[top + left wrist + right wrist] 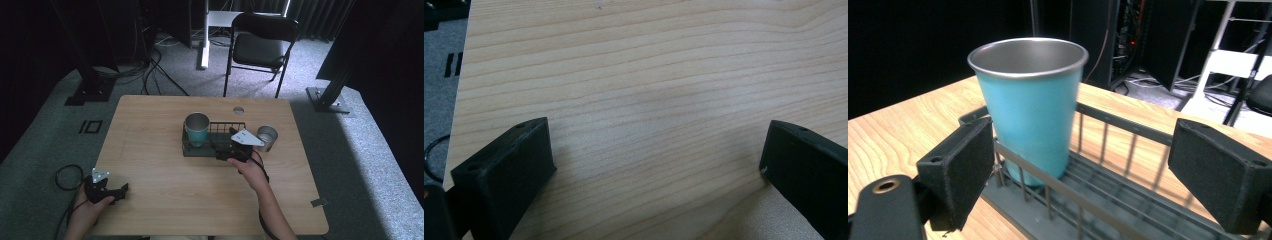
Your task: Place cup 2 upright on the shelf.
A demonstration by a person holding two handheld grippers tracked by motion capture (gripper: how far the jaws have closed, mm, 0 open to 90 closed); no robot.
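Right claw (227, 154) at the near side of the wire rack (220, 149), jaws apart and empty, facing the teal cup (197, 128).

The teal metal cup stands upright in the left end of the dark wire rack, which sits a little beyond the middle of the table (150, 150), toward its far edge. In the right gripper view the cup (1029, 107) rises behind the rack's near rail (1058, 192), and the right claw (1088, 180) has its jaws spread wide, one to each side, touching neither cup nor rack. A second, silver metal cup (267, 137) stands on the table just beside the rack's right end. The left claw (120, 191) lies near the table's near left corner, well apart from the rack; the left gripper view shows this claw (654, 165) with jaws wide apart over bare wood.
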